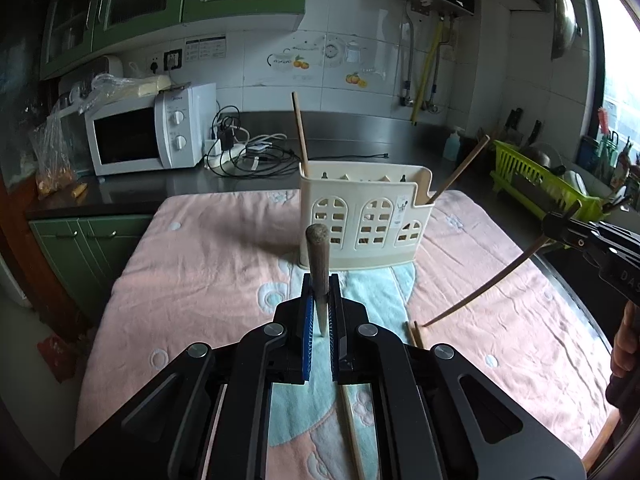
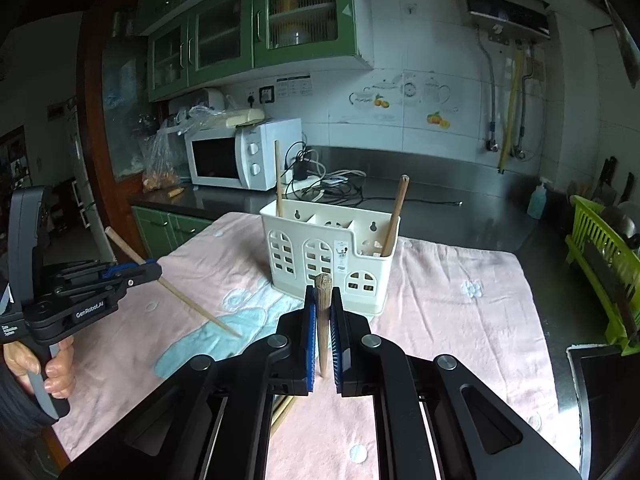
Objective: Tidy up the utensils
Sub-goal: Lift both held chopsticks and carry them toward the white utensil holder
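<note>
Chopsticks are clamped in both grippers above a desk (image 1: 192,264) covered with a pink and pale blue cloth. The left gripper (image 1: 320,312) has its jaws closed tight on a darker wooden chopstick (image 1: 318,264), which stands nearly upright between the blue pads with its blunt end on top. The right gripper (image 2: 323,332) has its jaws closed the same way on a lighter chopstick (image 2: 322,312), also held upright with the thick end up. Just beyond both stands a cream utensil holder (image 1: 368,220) with arched window cut-outs, sitting on the cloth near the middle of the desk. One chopstick (image 1: 300,132) already rises from its left compartment and another (image 1: 460,172) leans out of the lower right compartment. More chopsticks (image 1: 414,334) lie flat on the cloth close in front of the grippers. Behind the desk, a white microwave (image 2: 244,156) sits on the dark counter, and a lime green dish rack (image 1: 536,176) stands at the right.
</note>
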{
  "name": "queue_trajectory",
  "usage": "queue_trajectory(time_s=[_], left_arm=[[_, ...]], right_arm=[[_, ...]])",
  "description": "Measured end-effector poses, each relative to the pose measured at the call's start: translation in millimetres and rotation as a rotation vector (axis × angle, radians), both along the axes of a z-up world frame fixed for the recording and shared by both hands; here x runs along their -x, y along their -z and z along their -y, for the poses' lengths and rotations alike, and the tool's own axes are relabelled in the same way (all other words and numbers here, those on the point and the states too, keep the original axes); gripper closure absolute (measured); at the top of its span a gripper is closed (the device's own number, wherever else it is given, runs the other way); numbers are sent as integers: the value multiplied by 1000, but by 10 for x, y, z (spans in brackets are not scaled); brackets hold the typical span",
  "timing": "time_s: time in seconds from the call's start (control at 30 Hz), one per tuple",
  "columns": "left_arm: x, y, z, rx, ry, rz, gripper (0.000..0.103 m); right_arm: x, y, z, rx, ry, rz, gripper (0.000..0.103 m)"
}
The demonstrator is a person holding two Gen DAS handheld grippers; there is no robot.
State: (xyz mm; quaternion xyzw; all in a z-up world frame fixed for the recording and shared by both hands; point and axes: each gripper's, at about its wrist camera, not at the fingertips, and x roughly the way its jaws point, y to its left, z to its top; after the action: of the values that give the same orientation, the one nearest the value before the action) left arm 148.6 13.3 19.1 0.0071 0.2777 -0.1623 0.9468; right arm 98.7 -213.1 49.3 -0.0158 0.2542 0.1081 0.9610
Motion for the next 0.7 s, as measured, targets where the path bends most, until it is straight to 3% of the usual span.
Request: queue_trajectory(time_s=[0.37,0.7], left_arm=[[-70,-558,58,43,31,74,98],[-388,-1377,283,56,44,207,98]], right_arm=[[-92,-652,75,50,-70,44,96],[-481,-1306,213,48,-63,105,96]])
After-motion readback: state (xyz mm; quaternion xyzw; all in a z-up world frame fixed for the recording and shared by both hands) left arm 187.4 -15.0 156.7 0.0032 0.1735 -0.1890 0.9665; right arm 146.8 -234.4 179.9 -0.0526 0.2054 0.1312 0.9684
